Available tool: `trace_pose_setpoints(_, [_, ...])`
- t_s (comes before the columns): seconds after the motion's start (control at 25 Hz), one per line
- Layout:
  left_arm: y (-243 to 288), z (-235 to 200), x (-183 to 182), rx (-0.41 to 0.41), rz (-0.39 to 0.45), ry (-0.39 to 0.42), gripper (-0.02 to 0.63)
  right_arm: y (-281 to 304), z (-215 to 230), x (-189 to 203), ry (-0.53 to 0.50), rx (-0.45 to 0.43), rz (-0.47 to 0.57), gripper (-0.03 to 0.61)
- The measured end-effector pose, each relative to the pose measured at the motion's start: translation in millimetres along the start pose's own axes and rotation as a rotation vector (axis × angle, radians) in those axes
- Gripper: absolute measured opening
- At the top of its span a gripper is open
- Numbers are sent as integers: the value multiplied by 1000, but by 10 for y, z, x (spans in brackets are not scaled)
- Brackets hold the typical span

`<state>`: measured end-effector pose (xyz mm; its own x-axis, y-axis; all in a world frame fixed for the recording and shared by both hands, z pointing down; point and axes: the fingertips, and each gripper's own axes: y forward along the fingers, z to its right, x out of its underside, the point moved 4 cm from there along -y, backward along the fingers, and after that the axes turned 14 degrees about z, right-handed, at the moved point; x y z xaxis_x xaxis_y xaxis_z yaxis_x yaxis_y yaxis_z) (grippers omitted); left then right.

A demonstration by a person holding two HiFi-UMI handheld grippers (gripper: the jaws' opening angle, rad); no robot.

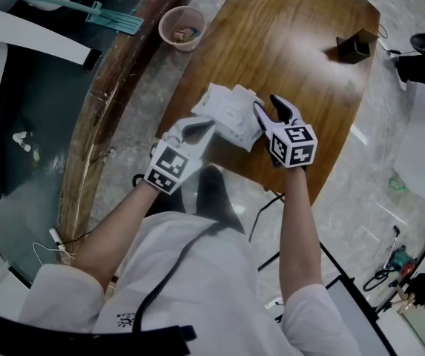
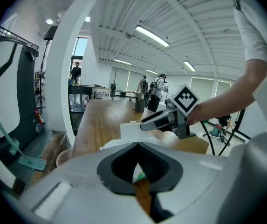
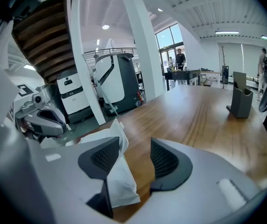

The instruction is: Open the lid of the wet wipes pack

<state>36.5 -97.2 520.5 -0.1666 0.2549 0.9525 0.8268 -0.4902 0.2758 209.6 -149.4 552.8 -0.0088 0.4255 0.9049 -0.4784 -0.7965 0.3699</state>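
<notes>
Your left gripper point(image 2: 137, 164) has its pads drawn together at the tips. A sliver of white and green from the wet wipes pack point(image 1: 231, 113) shows in the small gap behind them. Judgement: it is pinching the pack's left end to act as an anchor, so the pack cannot slide while the other side is worked.

Your right gripper point(image 3: 131, 157) has its jaws spread. The pack's crimped right end lies between them, resting against the left-hand pad and clear of the right-hand one, so nothing is clamped there yet. Judgement: you have brought it in open so it can take hold of the flap.

The pack sits by the worktop's near edge, toward its near left corner, between your two grippers. It looks crumpled. Whether it rests flat on the wood or is raised slightly cannot be told.

A raised rectangular patch on the pack's upper face may be the lid, and it appears closed. Neither jaw set is on it. The opening step is judged not yet begun.

A dark holder point(image 1: 357, 47) stands well apart, near the far right edge.
</notes>
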Motion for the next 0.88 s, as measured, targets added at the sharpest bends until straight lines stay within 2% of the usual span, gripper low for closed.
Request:
trace_pose_setpoints(0.32, [-124,2,-191,29,31,15,2,-221,-185,-133,-1,45,39,210])
trace_pose_setpoints(0.56, [-257,19,-520,84,96,35,2,-561,-484,-364,21,111,146,208])
trace_pose_setpoints(0.76, [-413,14,-816,119,159,68,2,-923,-877,-648,59,161,295,141])
trace_pose_setpoints(0.88, [-510,44,-935,146,184,81,2,-1115,-1143,-766,33,167,338,99])
